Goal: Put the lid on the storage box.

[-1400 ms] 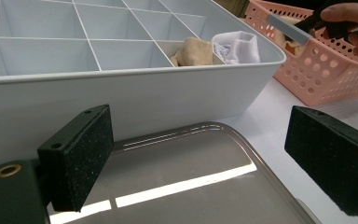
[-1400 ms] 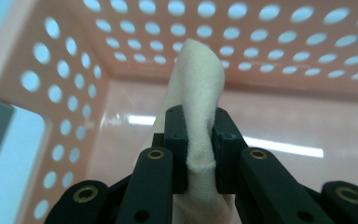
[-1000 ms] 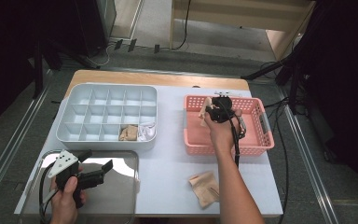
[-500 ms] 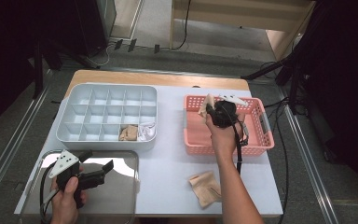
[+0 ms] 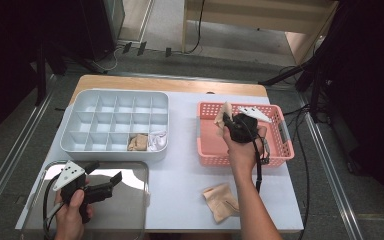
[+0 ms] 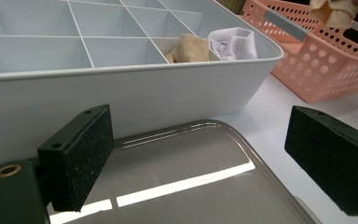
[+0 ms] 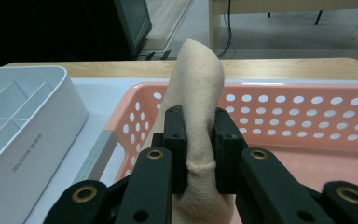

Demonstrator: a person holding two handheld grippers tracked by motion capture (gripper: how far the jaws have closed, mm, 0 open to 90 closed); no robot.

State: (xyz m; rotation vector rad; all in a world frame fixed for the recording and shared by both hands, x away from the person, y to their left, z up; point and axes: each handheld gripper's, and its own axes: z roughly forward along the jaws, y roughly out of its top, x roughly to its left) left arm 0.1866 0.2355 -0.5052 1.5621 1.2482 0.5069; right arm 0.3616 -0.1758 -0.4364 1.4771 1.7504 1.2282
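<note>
**Right claw carries a beige sock across the pink basket**

Since a second ago, the right claw (image 5: 228, 121) has shifted leftward over the pink basket (image 5: 280, 145), toward its near-left corner, with the beige sock (image 7: 196, 93) clamped between its pads. In the right gripper view the sock stands up out of the closed jaws, folded over at the top, with the basket's perforated far wall behind it. The left claw (image 5: 105, 172) has kept its place over the metal tray (image 5: 130, 210) at the near-left of the worktop (image 5: 180, 175), jaws spread wide with nothing between them.

The grey divider box (image 5: 80, 145) sits beyond the tray. Its front row holds a tan sock (image 5: 139, 142) and, in the compartment just right of it, a white sock (image 5: 157, 141). Another beige sock (image 5: 221, 201) lies flat on the worktop near the front edge, beside the person's right forearm.
</note>
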